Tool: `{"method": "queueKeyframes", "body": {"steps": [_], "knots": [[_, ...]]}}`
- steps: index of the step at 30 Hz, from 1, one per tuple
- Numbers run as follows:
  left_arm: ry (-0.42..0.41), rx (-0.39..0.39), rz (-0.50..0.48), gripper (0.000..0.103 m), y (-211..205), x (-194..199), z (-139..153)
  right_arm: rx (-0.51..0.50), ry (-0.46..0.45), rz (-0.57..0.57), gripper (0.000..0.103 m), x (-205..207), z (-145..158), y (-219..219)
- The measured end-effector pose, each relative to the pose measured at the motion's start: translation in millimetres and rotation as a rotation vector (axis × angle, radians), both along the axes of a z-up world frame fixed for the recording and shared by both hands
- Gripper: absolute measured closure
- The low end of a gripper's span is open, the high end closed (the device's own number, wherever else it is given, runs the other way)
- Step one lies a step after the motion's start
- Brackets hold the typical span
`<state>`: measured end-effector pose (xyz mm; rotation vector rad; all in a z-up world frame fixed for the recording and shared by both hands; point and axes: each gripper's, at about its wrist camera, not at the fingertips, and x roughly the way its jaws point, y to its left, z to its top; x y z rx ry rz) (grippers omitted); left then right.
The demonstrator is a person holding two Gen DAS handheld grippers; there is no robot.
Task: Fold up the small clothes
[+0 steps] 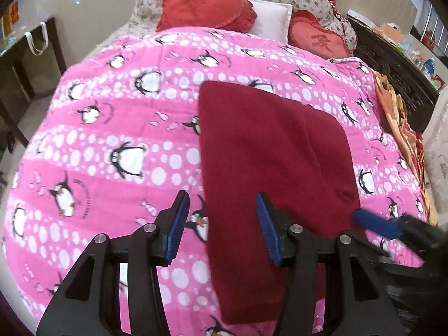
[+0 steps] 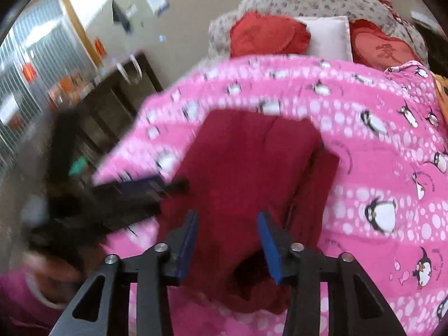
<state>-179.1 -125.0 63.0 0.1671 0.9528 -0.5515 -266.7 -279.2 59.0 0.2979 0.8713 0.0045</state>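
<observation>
While garment (image 1: 268, 151) lies flat, quilt (image 1: 112, 128) surrounds edges.

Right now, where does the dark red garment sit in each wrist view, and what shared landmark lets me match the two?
Left wrist view: the dark red garment lies right of centre on the pink penguin blanket, running from mid-frame to the bottom edge.
Right wrist view: the garment fills the centre, reaching down between this gripper's fingers.
Shared landmark: the white pillow between two red heart cushions at the bed's head.
</observation>
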Motion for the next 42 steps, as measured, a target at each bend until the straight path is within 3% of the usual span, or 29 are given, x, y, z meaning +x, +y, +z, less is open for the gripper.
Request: {"method": "queueKeyframes", "body": {"steps": [4, 8, 11, 14, 17, 42], "knots": [[-0.038, -0.008, 0.011, 0.054, 4, -6, 12, -0.033, 0.039, -0.039, 0.072, 1, -29, -6], [-0.079, -0.033, 0.025, 0.054, 12, -14, 24, -0.013, -0.002, -0.043, 0.07, -7, -7, -4], [-0.111, -0.053, 0.029, 0.054, 14, -21, 34, -0.013, -0.052, -0.061, 0.05, -20, 16, -4], [-0.138, -0.063, 0.028, 0.054, 14, -28, 42, -0.071, -0.094, -0.093, 0.048, -28, 34, 3], [-0.157, -0.062, 0.021, 0.054, 13, -34, 48, -0.127, -0.103, -0.123, 0.038, -31, 45, 9], [-0.187, -0.049, 0.026, 0.054, 17, -44, 45, -0.079, -0.068, -0.154, 0.037, -32, 34, 6]]}}
